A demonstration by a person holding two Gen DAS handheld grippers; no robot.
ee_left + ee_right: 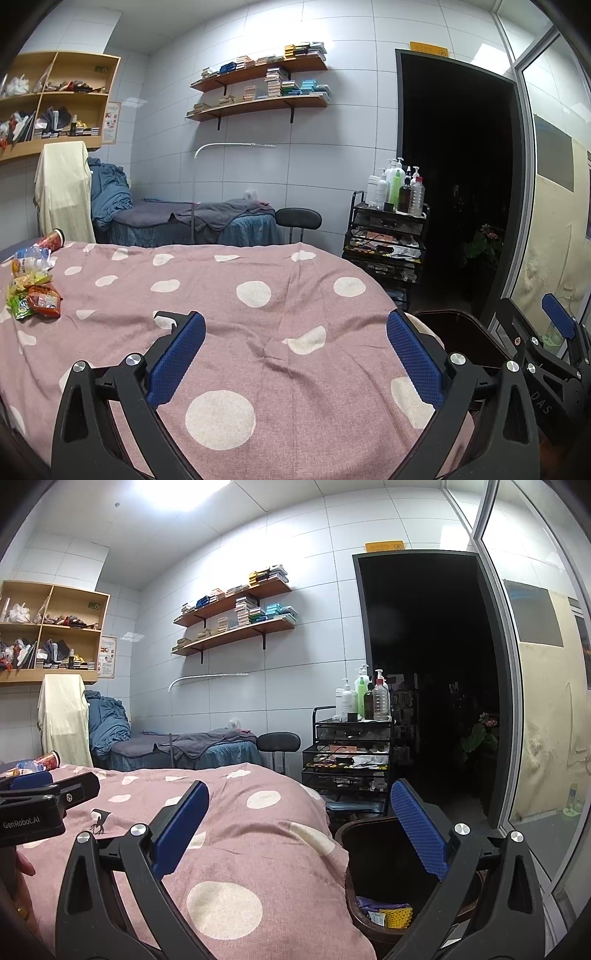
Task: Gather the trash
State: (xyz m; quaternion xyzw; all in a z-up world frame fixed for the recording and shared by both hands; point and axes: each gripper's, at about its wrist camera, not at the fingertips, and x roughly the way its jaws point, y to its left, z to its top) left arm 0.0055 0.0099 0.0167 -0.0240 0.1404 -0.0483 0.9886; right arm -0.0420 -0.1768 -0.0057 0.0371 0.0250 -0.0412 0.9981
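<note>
A: Start at the far left. What is waiting there?

B: The trash (31, 284) sits in a heap near the left edge of the bed (258, 332): a red cup (55, 239) on its side, a crushed plastic bottle (29, 258), and green and red snack wrappers (38, 301) just beside it. From the right wrist view only the cup and bottle show, behind the other tool.

A: And the left gripper (295, 354)?

B: It hovers over the spotted pink bedspread, well apart from the heap, its blue pads spread wide with nothing between them. I judge it is held open and level so it can sweep left toward the wrappers.

A: Then the right gripper (299, 834)?

B: Also released and empty. It hangs over the right edge of the bed, above the dark bin (373, 849), which stands just beside the mattress. The bin already holds some yellow and purple scraps at the bottom, so it looks like the drop point.

A: What else is around?

B: Behind the bed, a second bed (207, 221) with grey and blue covers, a black stool (298, 218), and a black cart (388, 236) with bottles on top, next to a dark doorway. Wall shelves hang above.

A: Anything in the way?

B: Not really; the bedspread between the grippers and the heap is bare. The carry back crosses the whole bed, and loose wrappers could slip from the pads.
</note>
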